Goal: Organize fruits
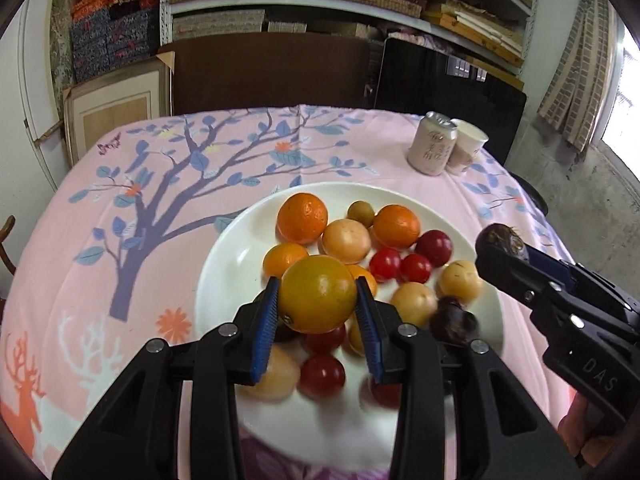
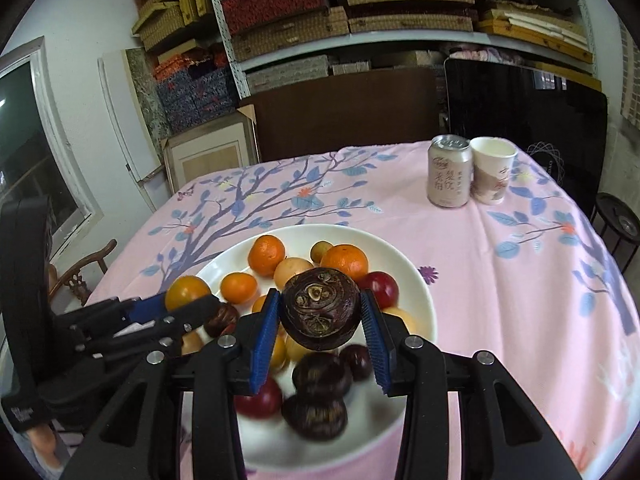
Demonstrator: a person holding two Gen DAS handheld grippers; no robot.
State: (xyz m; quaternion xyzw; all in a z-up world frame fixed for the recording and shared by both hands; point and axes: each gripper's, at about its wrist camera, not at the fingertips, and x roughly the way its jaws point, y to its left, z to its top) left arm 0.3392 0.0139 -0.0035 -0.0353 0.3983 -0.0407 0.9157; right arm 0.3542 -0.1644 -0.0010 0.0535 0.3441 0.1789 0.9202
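A white plate [image 1: 224, 264] on the pink tablecloth holds several mixed fruits: oranges, pale yellow fruits, red plums and dark brown water chestnuts. My left gripper [image 1: 317, 300] is shut on a yellow-orange fruit [image 1: 318, 294] and holds it above the plate's near side. My right gripper [image 2: 321, 312] is shut on a dark brown water chestnut [image 2: 320, 310] above the plate [image 2: 416, 280]. The right gripper also shows at the right of the left wrist view [image 1: 500, 248], and the left gripper at the left of the right wrist view [image 2: 188, 300].
A drink can [image 2: 448, 176] and a paper cup [image 2: 493, 176] stand at the far right of the table. A wooden chair [image 2: 84, 272] stands at the table's left edge. Shelves with boxes and dark boards stand behind the table.
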